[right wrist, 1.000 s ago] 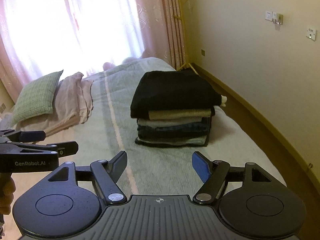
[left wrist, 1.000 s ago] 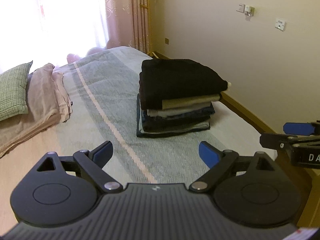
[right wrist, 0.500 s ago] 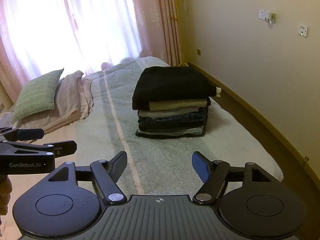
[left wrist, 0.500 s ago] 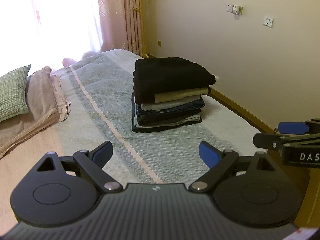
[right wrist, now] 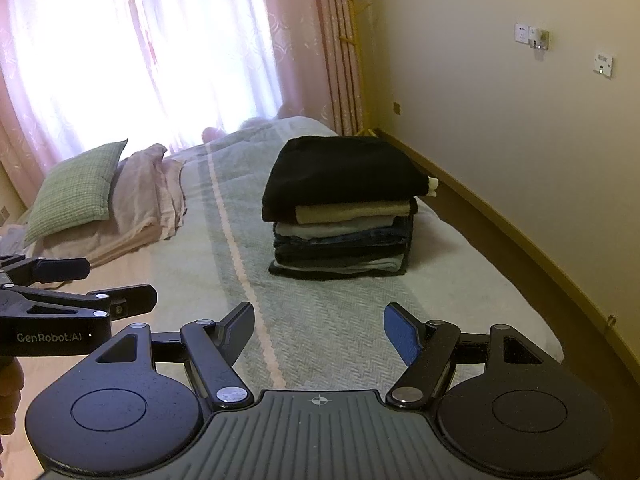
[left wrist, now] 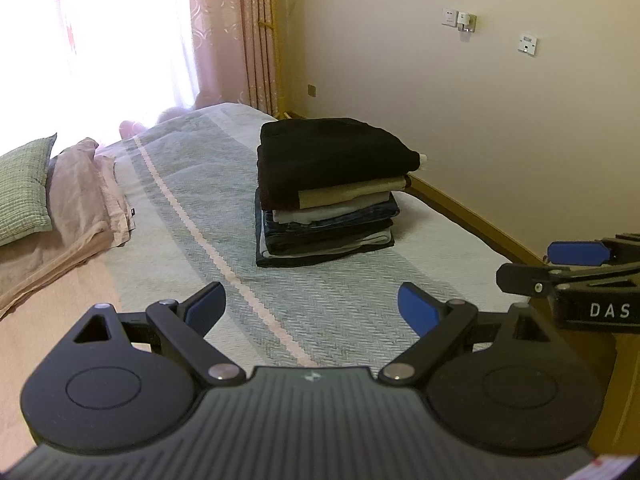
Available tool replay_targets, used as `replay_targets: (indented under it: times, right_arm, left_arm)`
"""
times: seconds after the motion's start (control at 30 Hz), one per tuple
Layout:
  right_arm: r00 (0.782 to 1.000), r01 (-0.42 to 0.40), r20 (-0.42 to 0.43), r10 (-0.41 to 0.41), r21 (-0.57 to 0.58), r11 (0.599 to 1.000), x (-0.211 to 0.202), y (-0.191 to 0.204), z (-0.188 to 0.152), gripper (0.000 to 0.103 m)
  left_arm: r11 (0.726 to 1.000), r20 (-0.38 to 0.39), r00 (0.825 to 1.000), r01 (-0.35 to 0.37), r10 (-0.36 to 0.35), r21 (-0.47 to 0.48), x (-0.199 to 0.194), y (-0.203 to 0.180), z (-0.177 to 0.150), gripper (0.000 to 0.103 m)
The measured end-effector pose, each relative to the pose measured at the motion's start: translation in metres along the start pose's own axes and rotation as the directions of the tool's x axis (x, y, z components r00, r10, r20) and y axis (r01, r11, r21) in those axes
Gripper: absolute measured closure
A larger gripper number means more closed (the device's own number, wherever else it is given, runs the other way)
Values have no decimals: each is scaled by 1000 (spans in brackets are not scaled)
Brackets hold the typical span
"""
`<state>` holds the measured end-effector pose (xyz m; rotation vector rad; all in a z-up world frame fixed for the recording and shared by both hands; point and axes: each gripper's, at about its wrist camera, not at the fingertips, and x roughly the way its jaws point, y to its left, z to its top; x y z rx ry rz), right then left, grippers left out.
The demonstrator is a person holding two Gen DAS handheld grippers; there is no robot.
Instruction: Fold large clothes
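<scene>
1. Both tongs, the left tongs (left wrist: pixel 310 306) and the right tongs (right wrist: pixel 319 330), have drawn back from the pile of folded clothes (left wrist: pixel 326 192), which now sits farther up and smaller in both wrist views.
2. More of the bed (left wrist: pixel 340 312) near its foot edge now shows in front of the pile.
3. In the left view, the right tongs at the right edge have risen slightly in the picture.

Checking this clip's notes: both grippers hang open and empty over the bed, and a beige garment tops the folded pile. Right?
Not quite. A black garment tops the folded pile, as the right wrist view shows; the beige one lies just beneath. The left gripper and right gripper are open and empty over the bed.
</scene>
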<state>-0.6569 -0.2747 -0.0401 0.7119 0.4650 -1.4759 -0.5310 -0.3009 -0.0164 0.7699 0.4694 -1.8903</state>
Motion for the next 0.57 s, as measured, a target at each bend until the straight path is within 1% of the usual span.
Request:
replay_targets:
  times: [0.57]
  right_arm:
    - [1000, -7, -6, 7, 7, 1000, -1, -10, 0, 34]
  left_arm:
    - [1000, -5, 1000, 0, 0, 14, 7, -12, 3, 11]
